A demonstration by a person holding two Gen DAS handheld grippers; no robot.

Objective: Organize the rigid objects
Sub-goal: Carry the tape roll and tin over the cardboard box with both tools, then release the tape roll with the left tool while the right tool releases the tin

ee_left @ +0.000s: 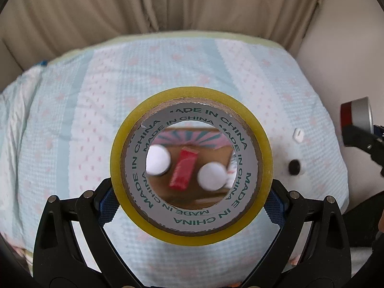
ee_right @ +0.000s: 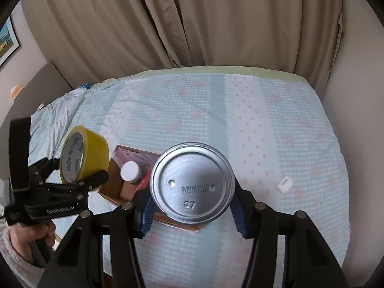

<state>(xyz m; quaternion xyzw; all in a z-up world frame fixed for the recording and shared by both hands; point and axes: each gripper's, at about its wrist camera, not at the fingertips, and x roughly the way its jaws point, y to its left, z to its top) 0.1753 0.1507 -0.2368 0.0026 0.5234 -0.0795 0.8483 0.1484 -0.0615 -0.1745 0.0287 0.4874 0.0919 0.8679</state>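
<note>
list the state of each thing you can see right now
tape roll: held in the left tool, off the bed
can: held in the right tool, bottom facing camera
cardboard box: open, white-capped bottle inside
white clip: loose on the bedspread

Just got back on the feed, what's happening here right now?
A person is tidying items off the bed into a cardboard box. The left gripper holds a yellow tape roll over the box, jaws clamped on its sides. The right gripper holds a metal can above the box. A small white piece lies loose on the bedspread.
</note>
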